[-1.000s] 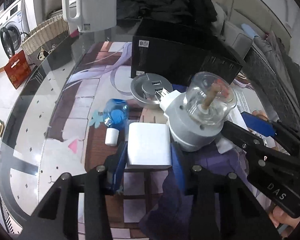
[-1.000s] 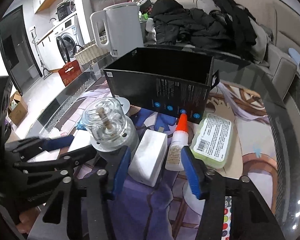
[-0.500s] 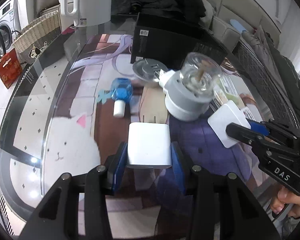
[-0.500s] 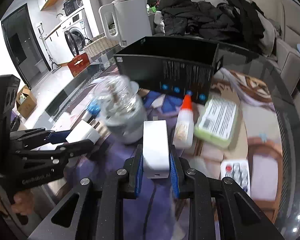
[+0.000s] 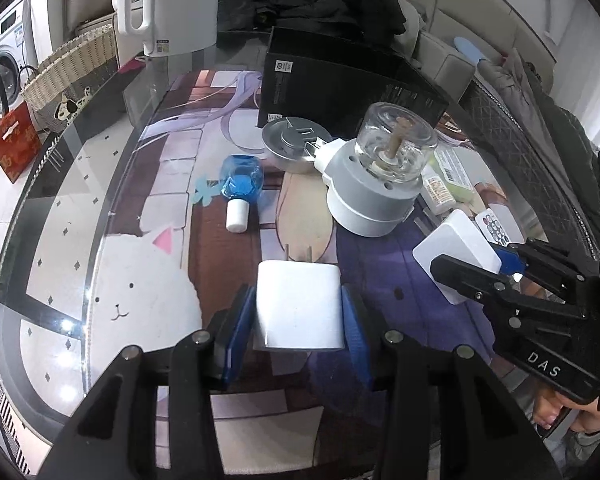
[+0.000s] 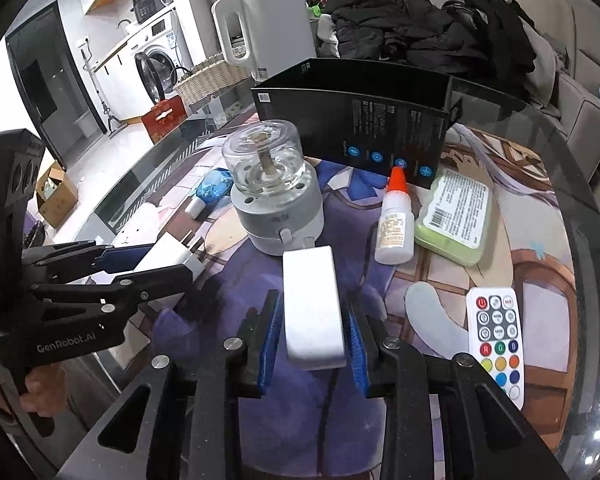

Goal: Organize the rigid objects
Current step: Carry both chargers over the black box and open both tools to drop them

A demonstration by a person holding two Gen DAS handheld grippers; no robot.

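Left gripper (image 5: 298,316) is clamped on a white plug adapter (image 5: 299,305) — blue pads flush against both sides, two metal prongs pointing forward, away from the camera. The adapter is held above the printed mat (image 5: 148,300); can't tell from either view whether it touches the surface.

Right gripper (image 6: 313,330) is closed on a white charger block (image 6: 314,308), narrow face up, pads pressing its two long sides. In the left wrist view that same block shows at the right, gripped at an angle, just beside the remote (image 5: 496,229).

Rest of the layout, all on the glass-topped table (image 5: 60,184):
- Grey plug-in diffuser (image 6: 274,196) with a clear glass jar and a wick on top stands upright, right ahead of the charger block, near but apart.
- Dropper bottle with orange cap (image 6: 394,216) upright, just right of the diffuser.
- Green flat case (image 6: 454,216) lies beside the bottle, close against it.
- Black box (image 6: 352,124) stands behind all of these, open side up.
- Blue refill bottle (image 5: 240,186) lies on its side, white cap towards the camera, left of the diffuser.
- Round grey lid (image 5: 290,148) sits in front of the box; the diffuser's plug overlaps its edge.
- White kettle (image 6: 268,34) at the far edge.
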